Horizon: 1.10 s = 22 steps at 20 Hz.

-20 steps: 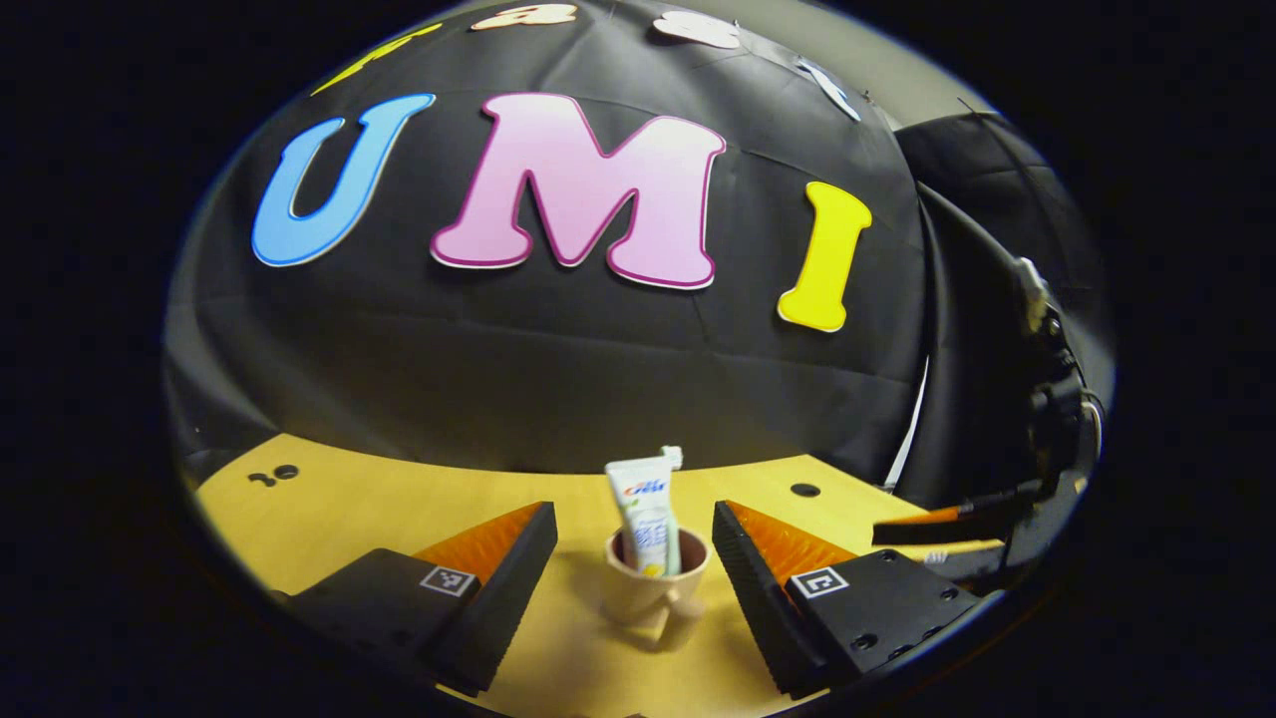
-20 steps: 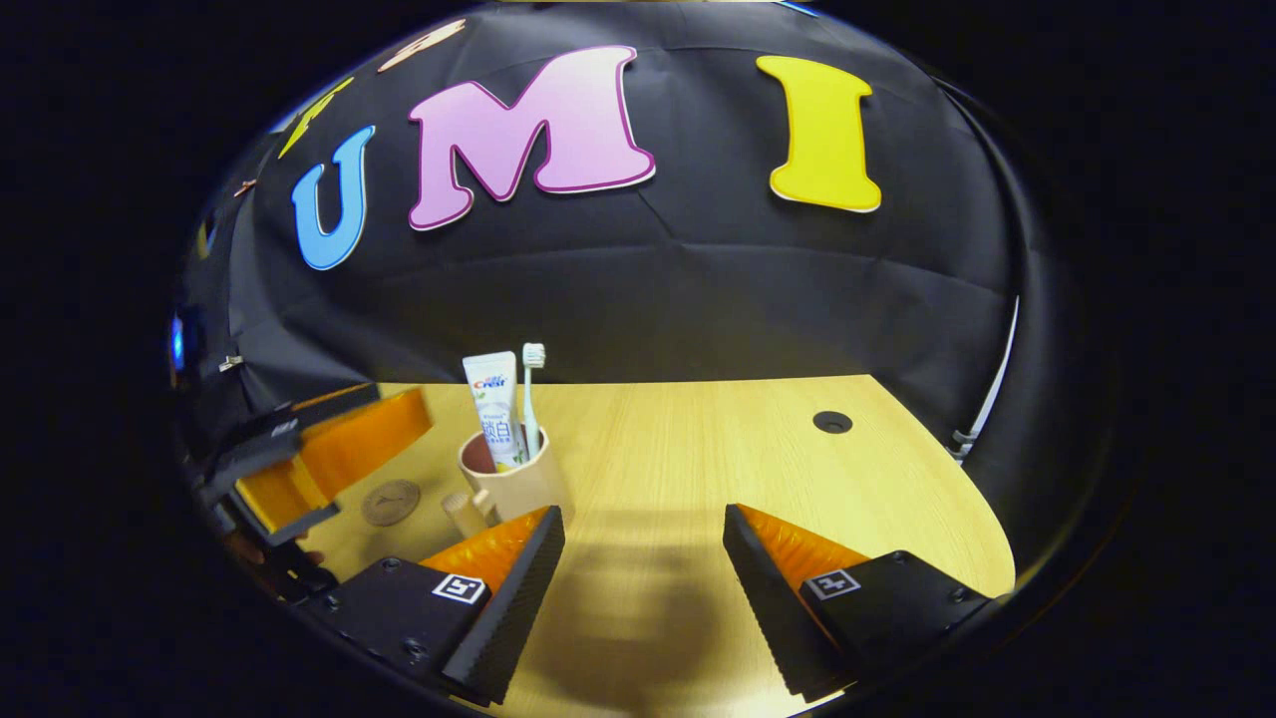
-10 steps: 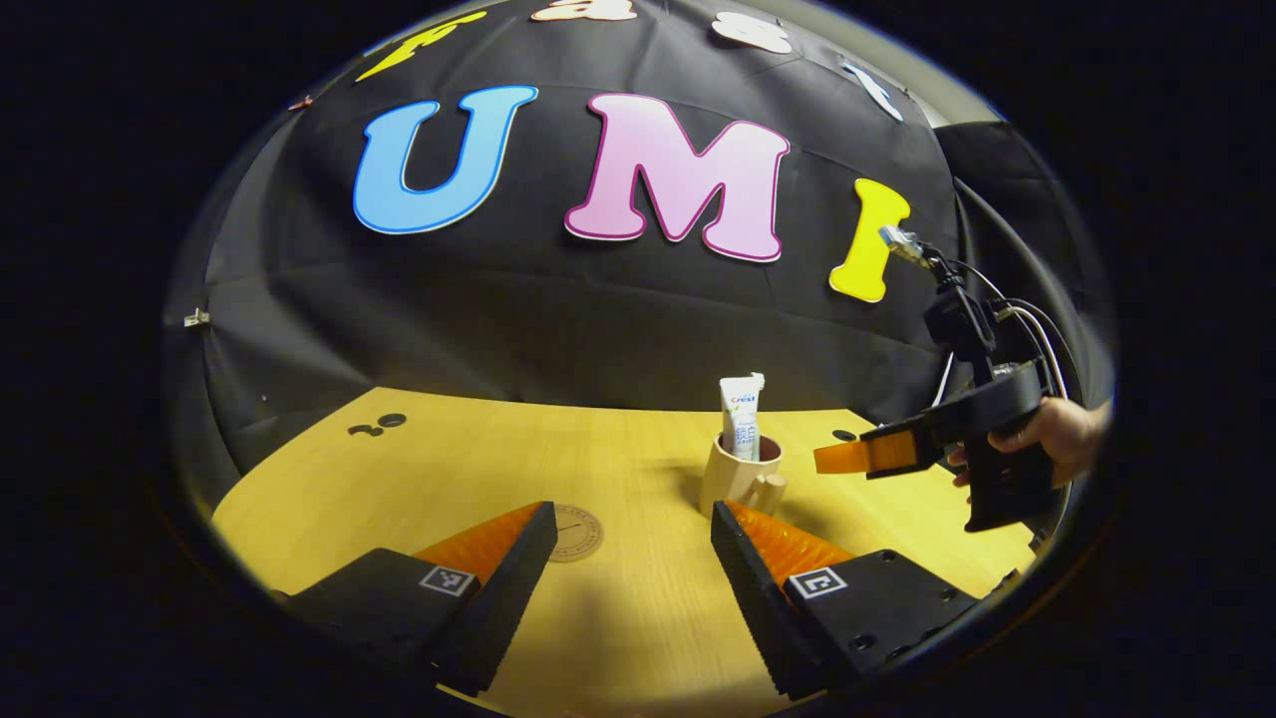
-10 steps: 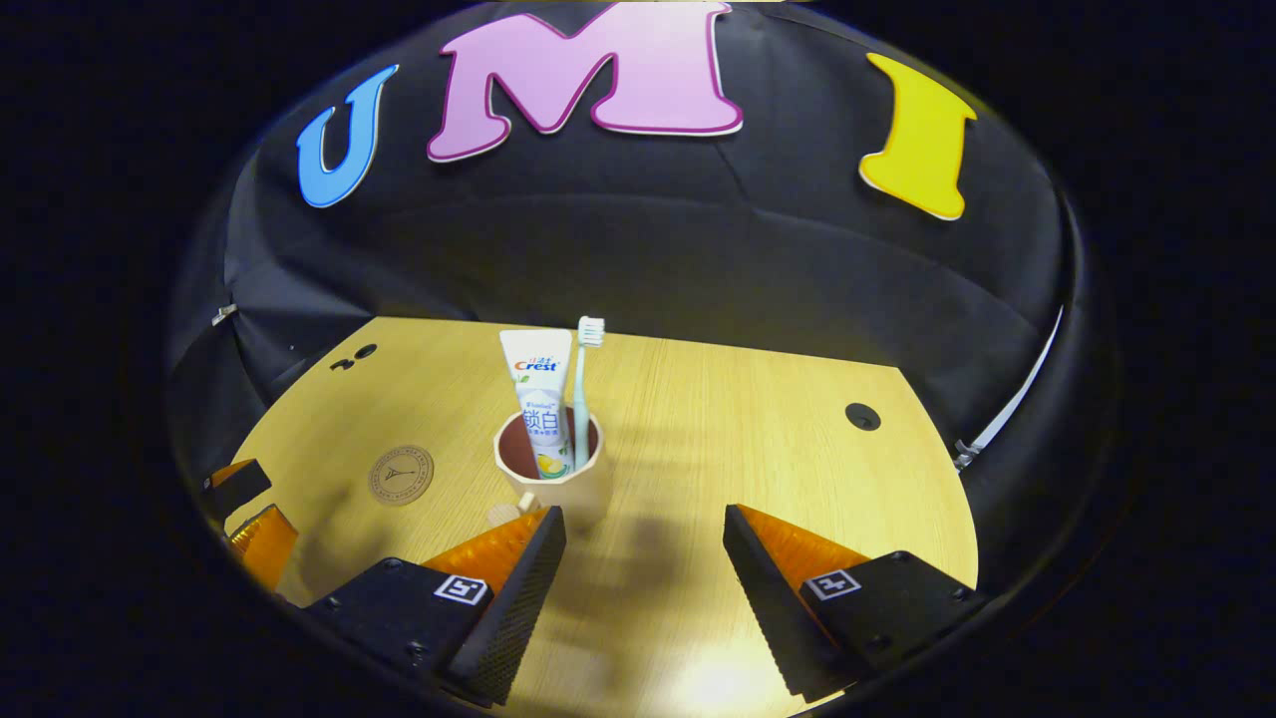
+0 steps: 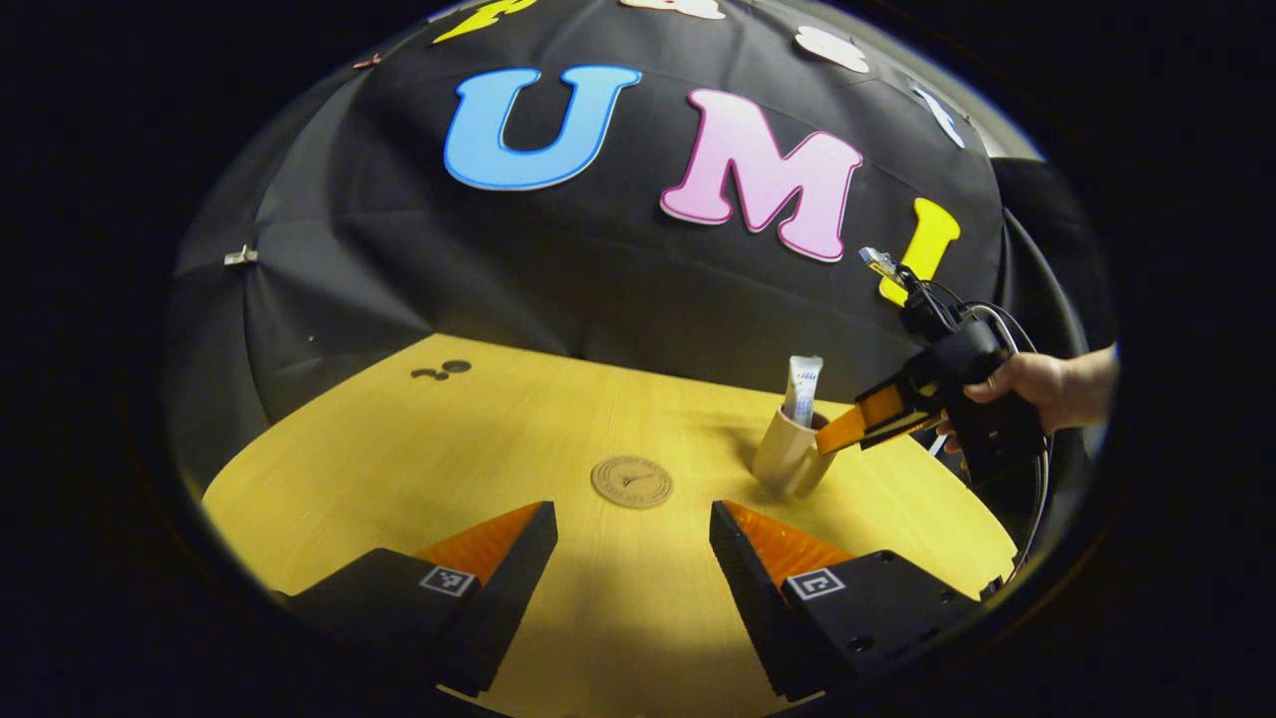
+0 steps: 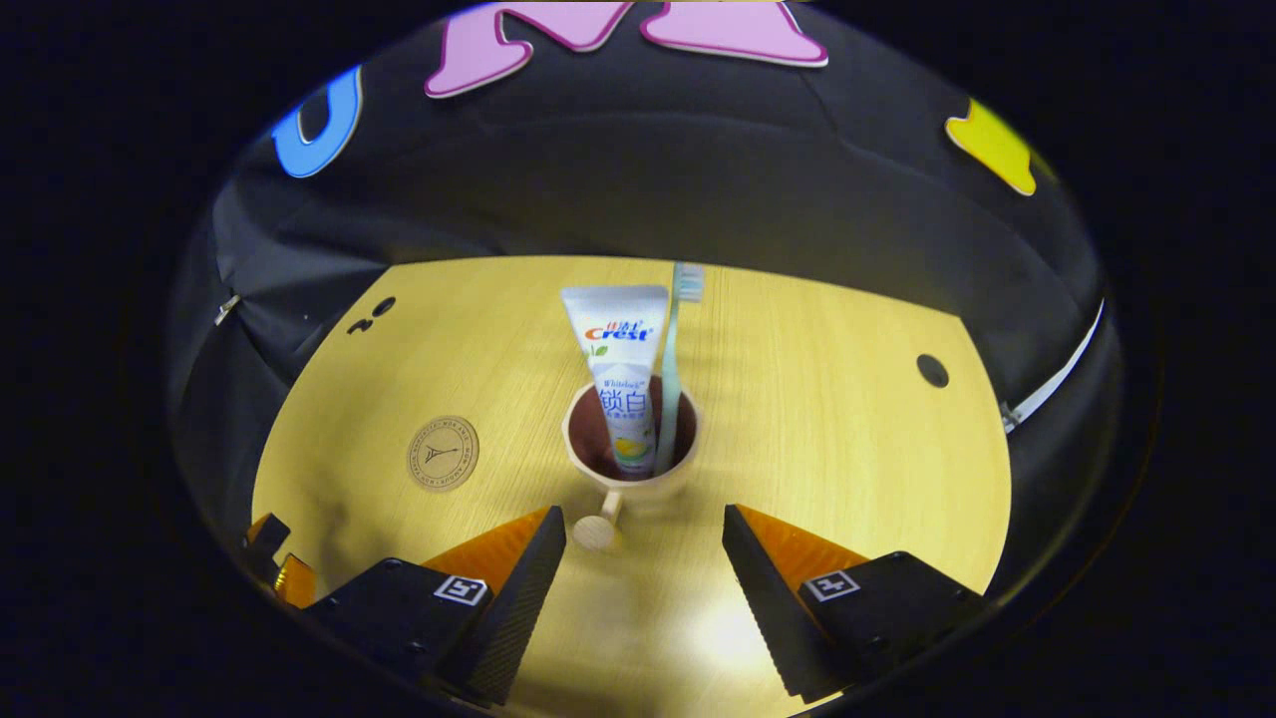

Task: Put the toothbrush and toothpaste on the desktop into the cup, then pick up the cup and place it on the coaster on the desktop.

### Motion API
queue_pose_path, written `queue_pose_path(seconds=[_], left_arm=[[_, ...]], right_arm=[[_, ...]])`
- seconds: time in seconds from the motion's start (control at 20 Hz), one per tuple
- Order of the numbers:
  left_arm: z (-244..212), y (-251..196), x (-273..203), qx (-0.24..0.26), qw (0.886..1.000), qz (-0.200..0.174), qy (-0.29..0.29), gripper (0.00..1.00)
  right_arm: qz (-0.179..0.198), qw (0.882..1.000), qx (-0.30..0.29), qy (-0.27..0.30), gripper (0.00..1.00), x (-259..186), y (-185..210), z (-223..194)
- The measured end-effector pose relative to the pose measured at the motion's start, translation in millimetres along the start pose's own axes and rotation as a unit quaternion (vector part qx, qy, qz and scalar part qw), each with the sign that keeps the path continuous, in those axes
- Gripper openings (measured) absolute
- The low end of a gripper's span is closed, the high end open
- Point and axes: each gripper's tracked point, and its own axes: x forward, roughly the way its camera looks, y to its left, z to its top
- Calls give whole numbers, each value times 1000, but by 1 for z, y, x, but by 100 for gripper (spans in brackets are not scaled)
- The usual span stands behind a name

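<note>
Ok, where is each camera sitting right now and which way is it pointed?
Left gripper view: rides the left gripper, low over the desktop, facing the coaster; off to the side stands the cup, with the right gripper in a hand.
Right gripper view: rides the right gripper, angled down at the cup holding toothpaste and toothbrush.
Shared: cup, coaster, toothpaste, desktop.

The left gripper (image 5: 633, 519) hangs level above the surface, its two fingers spread wide apart with nothing between them. The right gripper (image 6: 643, 524) tilts downward, its fingers likewise parted wide and gripping nothing. In the left gripper view, a hand (image 5: 1027, 384) holds the right gripper by its body, wrist extending in from the side.
</note>
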Motion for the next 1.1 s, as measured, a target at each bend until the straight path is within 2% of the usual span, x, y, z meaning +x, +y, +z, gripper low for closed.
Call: queue_pose_path(seconds=[0.15,0.35,0.5,0.85,0.95,1.0,1.1], left_arm=[[-5,36,-11,-17,999,24,13,98],[-15,69,-31,-36,998,55,23,97],[-27,87,-42,-32,996,75,38,97],[-44,92,-56,-32,995,77,58,98],[-45,86,-57,-30,995,74,59,98],[-46,83,-56,-28,995,71,61,98],[-47,77,-58,-22,996,65,63,98]], right_arm=[[8,998,14,59,98,18,9,-9],[12,994,39,97,98,38,23,-4],[-4,992,30,125,98,49,17,-4],[-24,988,37,150,97,69,10,-13],[-30,987,34,156,87,71,6,-16],[-31,987,35,157,75,72,5,-16],[-32,987,32,157,65,74,1,-16]])
